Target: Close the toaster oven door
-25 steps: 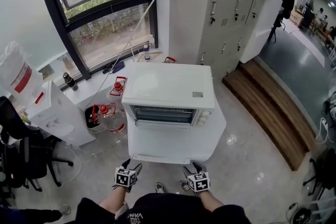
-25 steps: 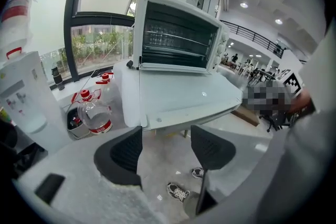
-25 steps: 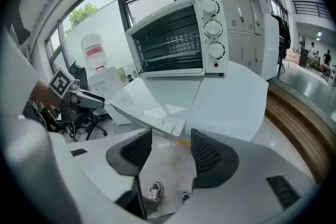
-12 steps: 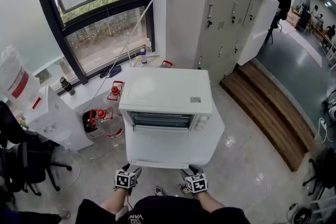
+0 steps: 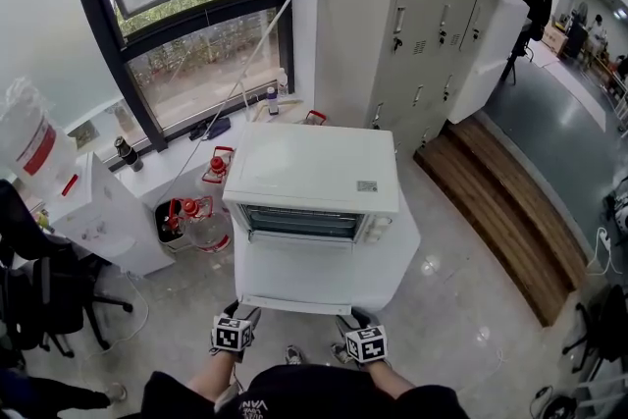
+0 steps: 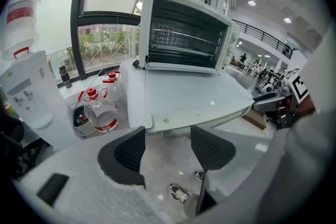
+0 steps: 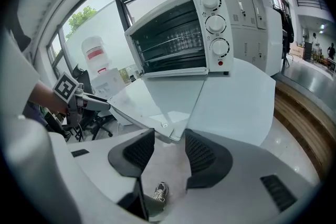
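Toaster oven is sitting on the white tabletop, front facing us. Its door is lying fully open and flat, and its free edge is reaching toward the tabletop's near edge. Through the opening we are seeing the wire rack inside.

We are holding the left gripper at the near-left corner of the door's free edge. In the left gripper view its fingers are standing wide apart. The door edge is running just past the tips, and the pads are not pressing on it. It is gripping nothing.

We are holding the right gripper at the near-right corner of the same edge. Its jaws have just been closing a little and are gaping wide. In the right gripper view the door corner is poking in between the fingertips. We are seeing no pad clamped on it.

Both grippers are pointing slantwise downward at the door.

On the floor, left of the table, water jugs with red caps are standing beside a water dispenser.
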The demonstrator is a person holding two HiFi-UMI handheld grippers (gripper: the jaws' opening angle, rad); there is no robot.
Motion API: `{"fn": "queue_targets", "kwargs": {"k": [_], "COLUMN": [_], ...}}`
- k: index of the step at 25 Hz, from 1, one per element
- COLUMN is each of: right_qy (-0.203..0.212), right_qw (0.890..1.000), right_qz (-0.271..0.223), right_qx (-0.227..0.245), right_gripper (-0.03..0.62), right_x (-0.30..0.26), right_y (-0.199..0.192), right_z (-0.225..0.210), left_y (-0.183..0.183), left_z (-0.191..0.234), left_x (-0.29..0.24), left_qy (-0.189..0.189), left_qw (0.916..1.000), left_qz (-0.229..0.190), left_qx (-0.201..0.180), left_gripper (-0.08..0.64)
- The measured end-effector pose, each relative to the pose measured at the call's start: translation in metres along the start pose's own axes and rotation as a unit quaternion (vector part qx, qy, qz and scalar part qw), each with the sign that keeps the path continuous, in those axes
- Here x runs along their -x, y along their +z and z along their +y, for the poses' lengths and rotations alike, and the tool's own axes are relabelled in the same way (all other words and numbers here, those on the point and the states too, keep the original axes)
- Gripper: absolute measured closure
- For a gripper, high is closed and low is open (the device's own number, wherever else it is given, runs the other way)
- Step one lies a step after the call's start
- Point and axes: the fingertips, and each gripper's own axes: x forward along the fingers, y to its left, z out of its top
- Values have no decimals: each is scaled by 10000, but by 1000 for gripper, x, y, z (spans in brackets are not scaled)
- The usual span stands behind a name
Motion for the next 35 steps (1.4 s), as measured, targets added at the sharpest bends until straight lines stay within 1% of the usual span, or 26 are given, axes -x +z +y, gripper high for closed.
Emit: {"fn": "queue_targets", "kwargs": {"k": [6,12,24,27,32,35], "right_qy": [57,118,101,46,61,30], "right_qw": [9998,9996,9959,9953,9937,9928], "right_qz": [-148,-248,-898,-963,-1115,-1198], "right_qx": [120,116,-8,59,-56,-21], "right_gripper": [407,408,403,403,403,403], "right_x": [10,18,39,42,45,47], "right_y": [12,21,50,55,60,65], "right_z": [2,4,10,11,11,12], "left_y": [11,20,48,52,58,63], "left_z": [-1,-3,-5,-5,-7,-6], "left_x": [11,20,42,45,49,51], "left_qy": [46,63,88,113,151,162], "left_qw": [9997,9994,9955,9948,9933,9923], "left_qz": [-192,-317,-936,-1007,-1147,-1228], "left_qx": [-132,-124,-113,-123,-68,-87], "left_gripper": [275,275,275,275,275,275]}}
